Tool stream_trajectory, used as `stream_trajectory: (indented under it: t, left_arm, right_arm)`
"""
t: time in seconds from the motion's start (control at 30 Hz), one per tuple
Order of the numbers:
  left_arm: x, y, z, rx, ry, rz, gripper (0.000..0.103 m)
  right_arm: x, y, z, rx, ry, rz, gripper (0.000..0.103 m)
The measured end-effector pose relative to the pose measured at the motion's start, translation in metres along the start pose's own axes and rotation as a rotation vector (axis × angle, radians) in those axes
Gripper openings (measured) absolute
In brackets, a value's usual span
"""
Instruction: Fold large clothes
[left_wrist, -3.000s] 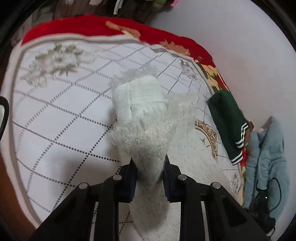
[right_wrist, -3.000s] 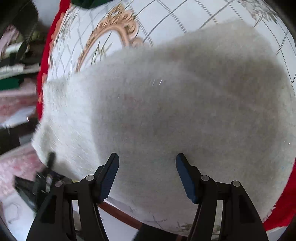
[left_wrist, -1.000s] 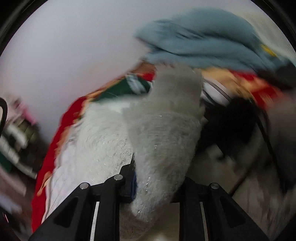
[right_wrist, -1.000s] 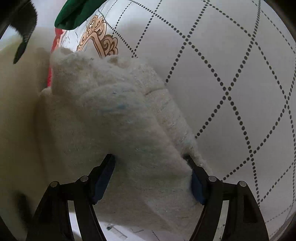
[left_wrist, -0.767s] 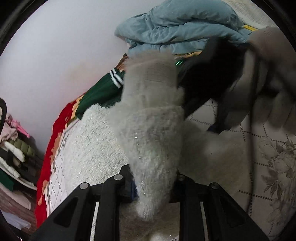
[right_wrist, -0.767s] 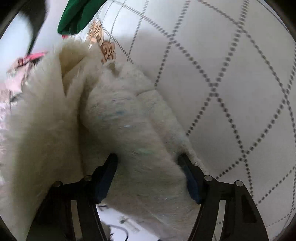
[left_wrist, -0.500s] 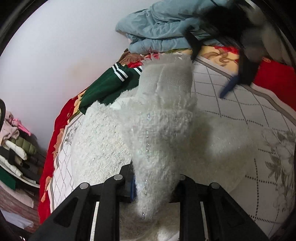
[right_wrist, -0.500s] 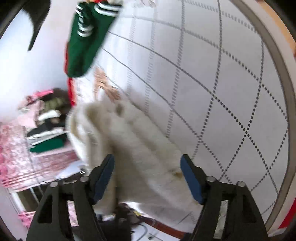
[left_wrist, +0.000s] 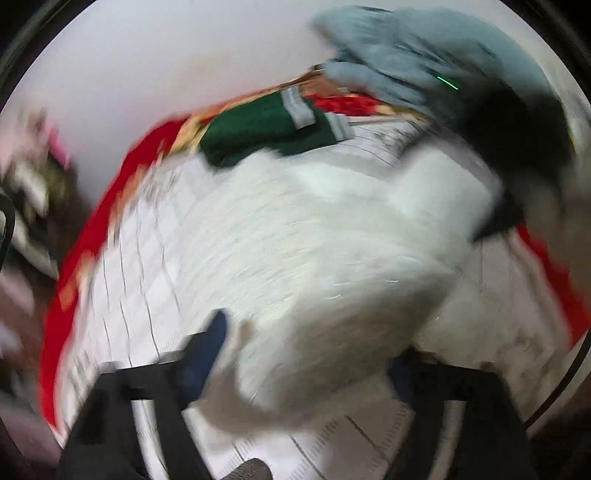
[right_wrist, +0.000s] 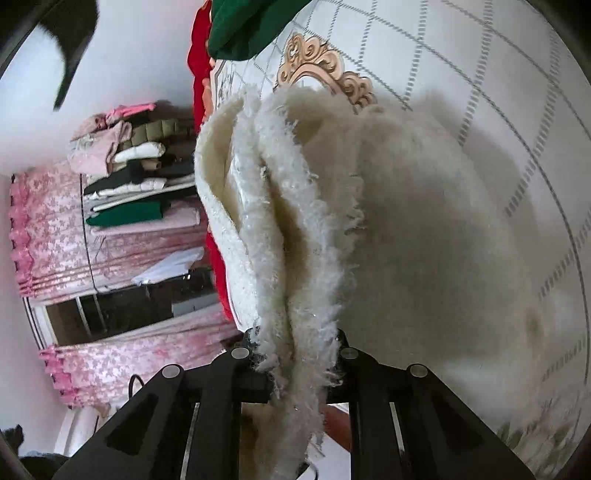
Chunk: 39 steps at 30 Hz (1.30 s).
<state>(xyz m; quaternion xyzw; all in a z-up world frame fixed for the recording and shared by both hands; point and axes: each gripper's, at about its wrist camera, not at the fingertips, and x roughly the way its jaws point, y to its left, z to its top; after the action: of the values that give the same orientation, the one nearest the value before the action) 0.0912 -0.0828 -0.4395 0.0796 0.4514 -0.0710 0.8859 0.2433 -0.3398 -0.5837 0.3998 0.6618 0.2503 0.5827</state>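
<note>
Right wrist view: right gripper (right_wrist: 295, 356) clamped tight on gathered fringed edges of white fluffy garment (right_wrist: 388, 221), several layers pinched together, apparently to keep the fold aligned. Bulk of garment draped over quilted bed cover (right_wrist: 480, 74). Green folded garment (right_wrist: 243, 29) lying at far edge of the bed, well apart from the grip. Stacked clothes (right_wrist: 133, 173) visible on shelving beyond.

Left wrist view, heavily blurred: left gripper (left_wrist: 306, 354) with jaws spread wide, white garment bulging between them; contact with pads not determinable. Blue-grey clothing pile (left_wrist: 424, 55) behind. No containers in sight. Fold judged partly made.
</note>
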Motion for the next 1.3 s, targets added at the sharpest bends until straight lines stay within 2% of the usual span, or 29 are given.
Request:
stream_trajectory:
  t: [0.1, 0.17, 0.27, 0.33, 0.37, 0.47, 0.53, 0.6, 0.63, 0.67, 0.73, 0.77, 0.8, 0.83, 0.87, 0.93, 0.97, 1.0, 1.03, 1.1, 1.2, 1.27, 1.3]
  left_arm:
    - [-0.011, 0.020, -0.001, -0.199, 0.074, -0.071, 0.084]
    - [-0.018, 0.029, -0.004, -0.327, 0.110, -0.117, 0.084]
    - [-0.031, 0.043, -0.001, -0.470, 0.099, -0.135, 0.084]
    - [-0.036, 0.050, 0.003, -0.527, 0.085, -0.122, 0.085]
    - [-0.033, 0.053, 0.008, -0.538, 0.072, -0.122, 0.085]
    - [0.004, 0.055, 0.026, -0.478, 0.095, -0.020, 0.086]
    - [0.044, 0.052, 0.037, -0.431, 0.151, 0.054, 0.086]
    - [0.074, 0.051, 0.034, -0.407, 0.213, 0.054, 0.086]
    - [0.084, 0.050, 0.033, -0.395, 0.244, 0.069, 0.086]
    - [0.084, 0.052, 0.032, -0.405, 0.237, 0.055, 0.086]
    - [0.084, 0.053, 0.036, -0.403, 0.224, 0.027, 0.086]
    - [0.082, 0.052, 0.039, -0.383, 0.221, 0.023, 0.086]
    - [0.081, 0.051, 0.041, -0.368, 0.219, 0.017, 0.086]
    - [0.079, 0.050, 0.043, -0.356, 0.220, 0.014, 0.086]
    - [0.078, 0.050, 0.043, -0.352, 0.222, 0.014, 0.086]
    - [0.080, 0.048, 0.043, -0.348, 0.229, -0.001, 0.086]
    - [0.081, 0.048, 0.042, -0.348, 0.238, -0.001, 0.086]
    - [0.083, 0.047, 0.041, -0.352, 0.247, -0.008, 0.086]
    - [0.084, 0.047, 0.039, -0.364, 0.263, -0.018, 0.086]
    - [0.086, 0.047, 0.038, -0.387, 0.280, -0.018, 0.086]
    - [0.080, 0.052, 0.036, -0.436, 0.287, -0.021, 0.086]
    - [0.071, 0.058, 0.036, -0.485, 0.283, -0.029, 0.086]
    - [0.066, 0.061, 0.037, -0.510, 0.278, -0.028, 0.086]
  right_arm:
    - [-0.007, -0.003, -0.020, 0.007, -0.031, -0.034, 0.016]
    - [-0.030, -0.010, -0.041, -0.010, -0.031, -0.074, 0.016]
    - [-0.026, -0.030, -0.052, -0.052, -0.030, -0.166, 0.016]
    - [-0.019, -0.046, -0.056, -0.065, -0.030, -0.190, 0.017]
    - [-0.014, -0.052, -0.059, -0.073, -0.027, -0.202, 0.018]
    - [0.002, -0.063, -0.063, -0.104, -0.039, -0.226, 0.024]
    - [0.012, -0.059, -0.061, -0.110, -0.043, -0.225, 0.026]
    - [0.016, -0.055, -0.053, -0.093, -0.006, -0.222, 0.034]
    - [0.014, -0.052, -0.049, -0.078, 0.031, -0.222, 0.042]
    - [0.005, -0.048, -0.045, -0.053, 0.054, -0.234, 0.044]
    - [-0.025, -0.042, -0.040, -0.019, 0.006, -0.208, 0.045]
    - [-0.049, -0.039, -0.038, -0.009, -0.059, -0.170, 0.053]
    - [-0.071, -0.037, -0.035, -0.004, -0.127, -0.188, 0.062]
    - [-0.083, -0.038, -0.033, -0.001, -0.166, -0.224, 0.075]
    - [-0.092, -0.040, -0.030, -0.002, -0.189, -0.247, 0.076]
    - [-0.082, -0.056, -0.014, 0.002, -0.114, -0.344, 0.073]
    - [-0.069, -0.066, -0.007, 0.013, -0.052, -0.366, 0.044]
    - [-0.051, -0.076, 0.000, 0.032, 0.020, -0.348, 0.019]
    - [-0.038, -0.082, 0.006, 0.049, 0.048, -0.333, 0.014]
    - [-0.021, -0.073, 0.024, 0.020, 0.036, -0.364, 0.014]
    - [-0.021, -0.051, 0.060, -0.028, -0.053, -0.349, 0.013]
    - [-0.022, -0.039, 0.074, -0.030, -0.046, -0.403, 0.024]
    - [-0.027, -0.032, 0.073, -0.023, -0.055, -0.413, 0.024]
